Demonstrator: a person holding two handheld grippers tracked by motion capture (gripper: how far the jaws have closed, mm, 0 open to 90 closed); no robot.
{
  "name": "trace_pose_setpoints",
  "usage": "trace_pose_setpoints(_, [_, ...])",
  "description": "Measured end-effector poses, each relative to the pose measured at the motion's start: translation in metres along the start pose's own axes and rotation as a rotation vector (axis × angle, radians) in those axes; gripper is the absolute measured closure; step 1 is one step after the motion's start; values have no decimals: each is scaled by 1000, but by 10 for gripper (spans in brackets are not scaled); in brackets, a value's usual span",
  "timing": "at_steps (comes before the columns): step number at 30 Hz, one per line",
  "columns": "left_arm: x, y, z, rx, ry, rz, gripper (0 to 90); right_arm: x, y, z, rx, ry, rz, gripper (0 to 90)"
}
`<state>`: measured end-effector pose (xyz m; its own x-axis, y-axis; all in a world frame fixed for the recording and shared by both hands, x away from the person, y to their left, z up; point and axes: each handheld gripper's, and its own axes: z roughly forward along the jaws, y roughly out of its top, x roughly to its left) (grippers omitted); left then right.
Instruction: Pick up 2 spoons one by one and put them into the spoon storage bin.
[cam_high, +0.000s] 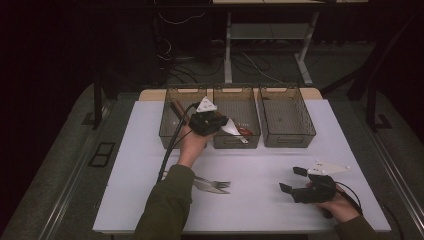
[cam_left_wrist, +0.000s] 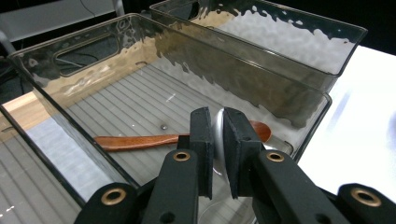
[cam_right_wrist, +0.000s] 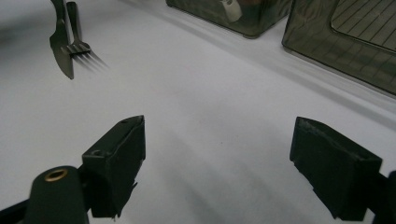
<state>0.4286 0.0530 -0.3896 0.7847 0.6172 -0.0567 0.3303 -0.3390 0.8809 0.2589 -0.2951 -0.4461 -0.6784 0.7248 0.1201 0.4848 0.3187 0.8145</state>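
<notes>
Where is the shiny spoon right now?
The metal spoon is pinched in the left gripper, over the middle bin, just above the wooden spoon lying inside it.

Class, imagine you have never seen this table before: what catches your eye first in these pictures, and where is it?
First, the left claw over the middle bin of three clear bins at the table's far side, shut on a silver spoon, with a wooden spoon lying in that bin. Next, the fork and knife lying together near the front edge. The right claw rests open at the front right.
</notes>
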Motion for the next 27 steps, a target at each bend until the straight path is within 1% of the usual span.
trace_pose_setpoints(3, [-1, 1, 1, -15, -4, -5, 759, 0, 0, 0, 1, 0, -1, 179])
trace_pose_setpoints(5, [-2, 2, 0, -12, 1, -2, 718, 0, 0, 0, 2, 0, -1, 179])
trace_pose_setpoints(9, [-3, 4, -3, -34, -8, -12, 670, 0, 0, 0, 4, 1, -2, 179])
trace_pose_setpoints(10, [-2, 5, -5, -32, -9, -13, 659, 0, 0, 0, 5, 0, -2, 179])
trace_pose_setpoints(12, [-4, 6, -8, -31, -9, -22, 607, 0, 0, 0, 5, 0, -2, 179])
trace_pose_setpoints(13, [-5, 7, -11, -31, -5, -21, 585, 0, 0, 0, 4, 0, -3, 179])
trace_pose_setpoints(16, [-9, 8, -21, -35, -14, -5, 518, 0, 0, 0, 2, 4, 0, 179])
trace_pose_setpoints(19, [-13, 6, -31, -38, -29, -5, 465, 0, 0, 0, 3, 1, -2, 179])
trace_pose_setpoints(22, [-17, 1, -42, -37, -55, -10, 411, 1, 0, 0, 4, 1, -1, 179])
trace_pose_setpoints(23, [-19, -1, -46, -31, -61, -2, 395, 1, 0, 0, 5, 1, 0, 179])
trace_pose_setpoints(25, [-23, -6, -53, -25, -72, 8, 377, 1, 0, 1, 4, 2, -1, 179])
trace_pose_setpoints(27, [-28, -12, -60, -19, -83, 15, 385, 1, 0, 1, 5, 1, -2, 179])
